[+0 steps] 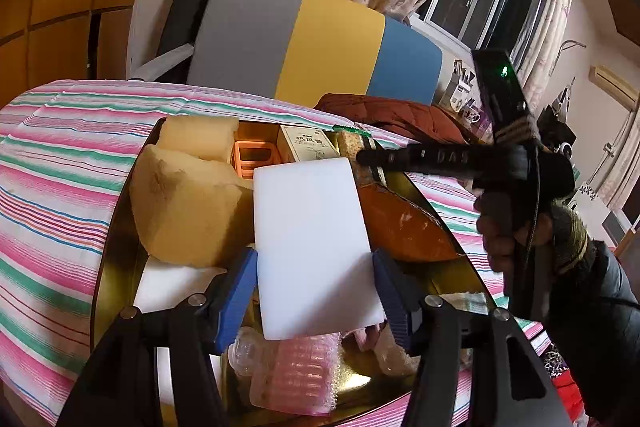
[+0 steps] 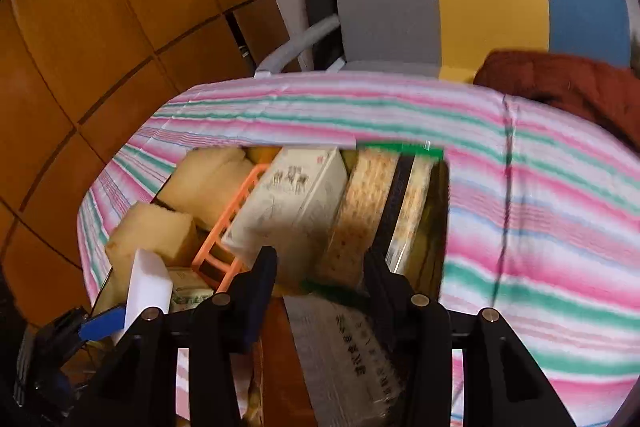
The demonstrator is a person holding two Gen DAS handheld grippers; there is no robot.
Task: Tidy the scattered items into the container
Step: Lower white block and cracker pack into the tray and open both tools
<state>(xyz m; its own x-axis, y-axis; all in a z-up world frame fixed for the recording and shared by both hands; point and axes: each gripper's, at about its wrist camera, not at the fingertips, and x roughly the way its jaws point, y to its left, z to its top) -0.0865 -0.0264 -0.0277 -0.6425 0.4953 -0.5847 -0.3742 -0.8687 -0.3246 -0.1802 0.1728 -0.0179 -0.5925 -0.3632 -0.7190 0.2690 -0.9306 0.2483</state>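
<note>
My left gripper (image 1: 314, 283) is shut on a white foam block (image 1: 312, 243) and holds it above the gold tin container (image 1: 120, 227), which lies on the striped bed. In the tin lie yellow sponges (image 1: 184, 207), an orange rack (image 1: 252, 155), a cream box (image 1: 306, 145), a green-topped cracker pack (image 1: 352, 143), an orange pouch (image 1: 404, 227) and a pink bubble-wrapped bottle (image 1: 292, 375). My right gripper (image 2: 320, 267) is open over the tin's right end, its fingers on either side of the cracker pack (image 2: 368, 211). The white block also shows in the right wrist view (image 2: 146, 287).
A grey, yellow and blue chair back (image 1: 320, 43) stands behind the bed. A brown coat (image 1: 400, 115) lies at the bed's far edge. A wooden wardrobe (image 2: 100, 27) is to the left. The striped quilt (image 2: 540, 207) surrounds the tin.
</note>
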